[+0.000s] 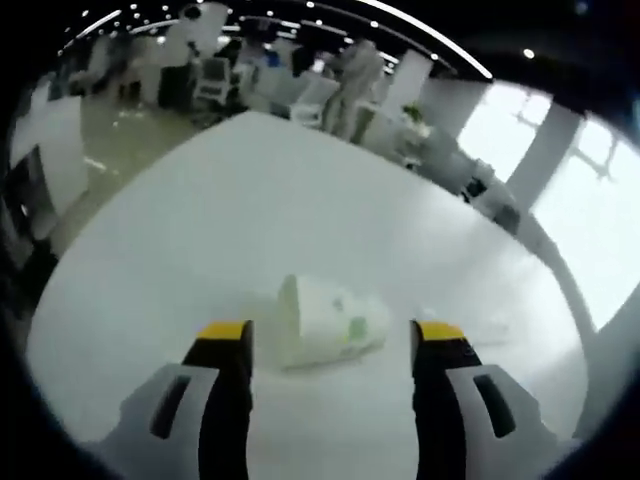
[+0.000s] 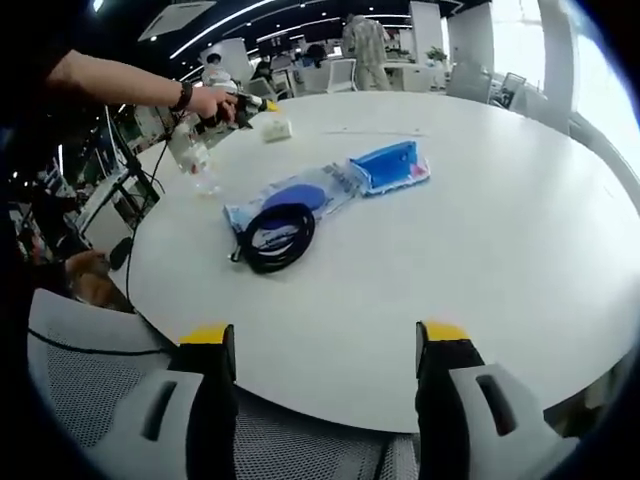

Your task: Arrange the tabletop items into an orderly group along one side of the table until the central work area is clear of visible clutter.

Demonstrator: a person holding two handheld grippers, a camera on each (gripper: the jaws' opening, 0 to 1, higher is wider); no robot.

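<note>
In the left gripper view the left tongs (image 1: 330,345) stand released at the bottom of the frame, jaws wide apart and holding nothing, and just beyond and between the yellow tips a small pale packet (image 1: 330,322) lies on its side on the white desk (image 1: 250,200), near but not touching either jaw. In the right gripper view the right tongs (image 2: 325,350) also stand released and empty at the bottom, hanging over the near edge of the desk above a mesh chair back (image 2: 90,390). Farther in, at frame centre, a black cable coil (image 2: 278,235) rests partly on a clear bag (image 2: 295,195), with a blue pouch (image 2: 388,167) just beside it to the right. At upper left the person's hand (image 2: 212,102) reaches in near a clear bottle (image 2: 192,150). The step in hand looks like collecting the packet; the next move calls for easing the left tongs forward around it and closing.
</note>
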